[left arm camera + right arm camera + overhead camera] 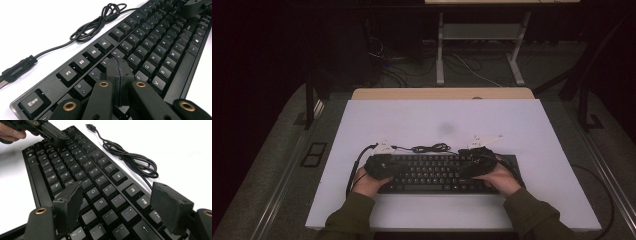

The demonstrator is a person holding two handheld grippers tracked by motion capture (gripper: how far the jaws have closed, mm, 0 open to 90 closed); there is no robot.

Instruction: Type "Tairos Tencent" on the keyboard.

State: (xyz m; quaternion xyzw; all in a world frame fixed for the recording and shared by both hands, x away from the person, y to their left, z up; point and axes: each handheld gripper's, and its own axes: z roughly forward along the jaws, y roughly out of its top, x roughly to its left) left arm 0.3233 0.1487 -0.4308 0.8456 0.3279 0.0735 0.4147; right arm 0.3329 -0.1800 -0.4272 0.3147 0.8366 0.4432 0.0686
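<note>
Black keyboard (437,172) flat on white tabletop (522,130), near front edge, centred. Cable (432,148) coiled just behind keyboard; USB plug (15,71) loose on tabletop. Left tongs (119,65) clenched, pads pressed together, empty, over number row near keys 3–5. Right tongs (117,202) released, jaws wide apart, hovering above right-hand keys around O, P. Hands (367,182) at both keyboard ends.

L gripper (117,75) jaws closed, R gripper (120,205) jaws apart
</note>
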